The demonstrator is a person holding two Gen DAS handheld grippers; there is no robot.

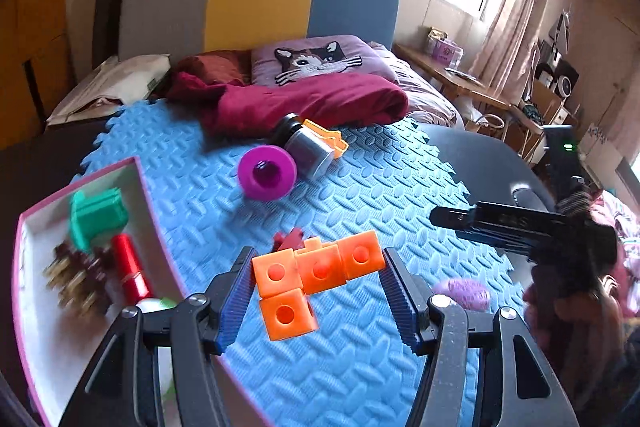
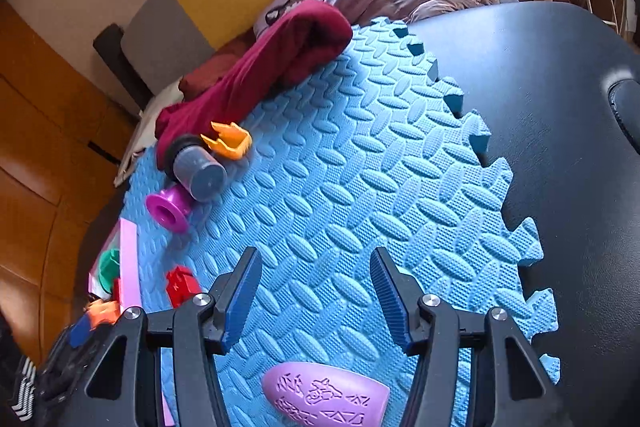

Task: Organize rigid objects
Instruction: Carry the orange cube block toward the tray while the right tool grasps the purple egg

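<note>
Four joined orange cubes between left tool pads

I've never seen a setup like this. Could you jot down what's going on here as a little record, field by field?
Surface: blue foam mat
Left gripper: closed on an orange block piece, lifted off the mat
Right gripper: jaws apart, nothing between them, above a lilac patterned piece
Box: pink-rimmed, holds a green piece and a red cylinder
Loose on mat: purple spool, grey canister, small red block
</note>
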